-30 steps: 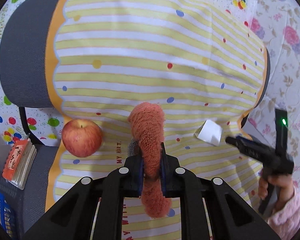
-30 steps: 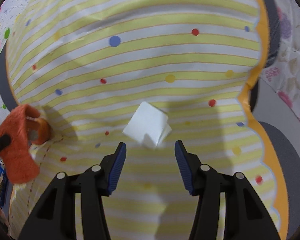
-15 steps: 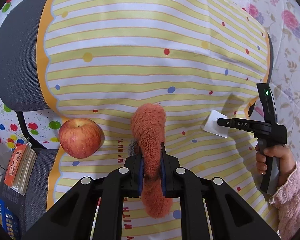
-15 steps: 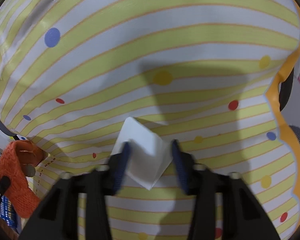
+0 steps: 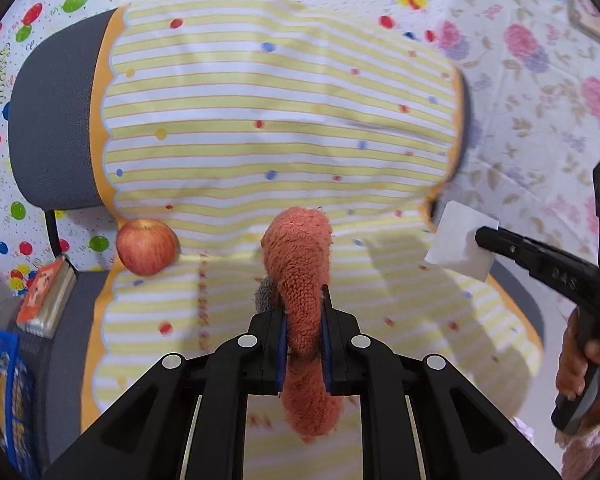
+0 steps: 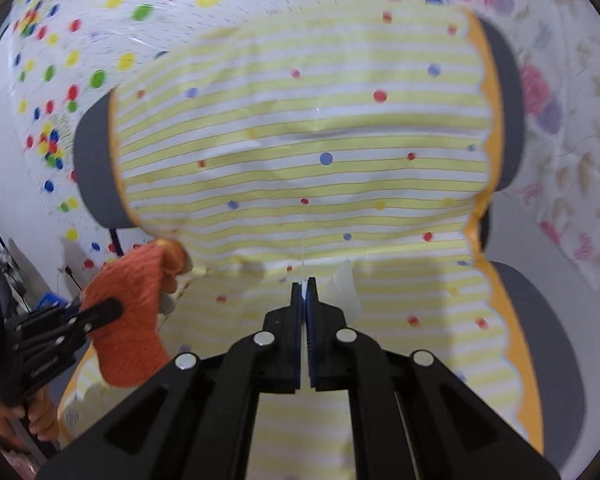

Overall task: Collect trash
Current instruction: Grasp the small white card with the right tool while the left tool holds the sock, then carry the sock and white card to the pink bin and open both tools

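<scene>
My left gripper [image 5: 303,312] is shut on an orange knitted sock [image 5: 300,264], held above the chair seat; the sock also shows in the right wrist view [image 6: 132,312]. My right gripper [image 6: 304,286] is shut on a white paper scrap [image 6: 346,286], seen edge-on beside the jaws. In the left wrist view the white paper scrap [image 5: 458,246] hangs from the right gripper [image 5: 480,237], lifted off the seat at the chair's right edge.
A grey chair [image 5: 48,140] is draped with a yellow striped dotted cloth [image 5: 280,128]. A red apple [image 5: 146,246] sits at the seat's left back. An orange book [image 5: 44,298] and a blue basket [image 5: 4,392] lie left. Patterned sheets cover the walls.
My right gripper closed on the white paper and lifted it up and away from the seat. Both grippers pulled back from the chair; the left still holds the sock.
</scene>
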Available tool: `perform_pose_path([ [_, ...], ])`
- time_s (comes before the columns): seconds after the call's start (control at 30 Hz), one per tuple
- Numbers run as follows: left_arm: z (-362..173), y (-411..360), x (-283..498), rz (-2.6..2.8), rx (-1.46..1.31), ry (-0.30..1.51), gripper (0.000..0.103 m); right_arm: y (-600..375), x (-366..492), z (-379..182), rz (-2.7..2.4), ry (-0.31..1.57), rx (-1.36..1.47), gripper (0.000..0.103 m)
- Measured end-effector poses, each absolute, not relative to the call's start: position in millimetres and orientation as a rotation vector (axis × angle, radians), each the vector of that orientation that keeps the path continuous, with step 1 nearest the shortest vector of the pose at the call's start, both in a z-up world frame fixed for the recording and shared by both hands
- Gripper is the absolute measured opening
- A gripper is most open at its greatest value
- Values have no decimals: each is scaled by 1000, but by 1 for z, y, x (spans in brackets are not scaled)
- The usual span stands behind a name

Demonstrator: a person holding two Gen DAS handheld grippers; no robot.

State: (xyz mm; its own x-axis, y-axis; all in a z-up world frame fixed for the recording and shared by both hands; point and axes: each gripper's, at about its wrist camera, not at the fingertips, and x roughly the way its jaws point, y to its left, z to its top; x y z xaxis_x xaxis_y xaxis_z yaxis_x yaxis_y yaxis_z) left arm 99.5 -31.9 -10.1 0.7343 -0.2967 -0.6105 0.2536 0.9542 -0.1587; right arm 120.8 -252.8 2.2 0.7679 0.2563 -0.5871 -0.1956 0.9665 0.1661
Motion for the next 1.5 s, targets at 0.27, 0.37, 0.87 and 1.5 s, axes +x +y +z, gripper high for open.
perform_pose_path([
  [0.27, -9, -57, 36, -388, -30, 673, 14, -263, 38, -5, 209, 650, 125, 3],
  [0.37, -11, -71, 15, -425, -10, 662, 14, -272, 12, -9, 190, 646, 149, 3],
  [0.87, -45, -164, -79, -730, 121, 642, 14, -327, -116, -33, -40, 663, 185, 3],
  [1.5, -95, -291, -149, -1085, 286, 739, 15, -395, -237, -92, -380, 768, 272, 3],
])
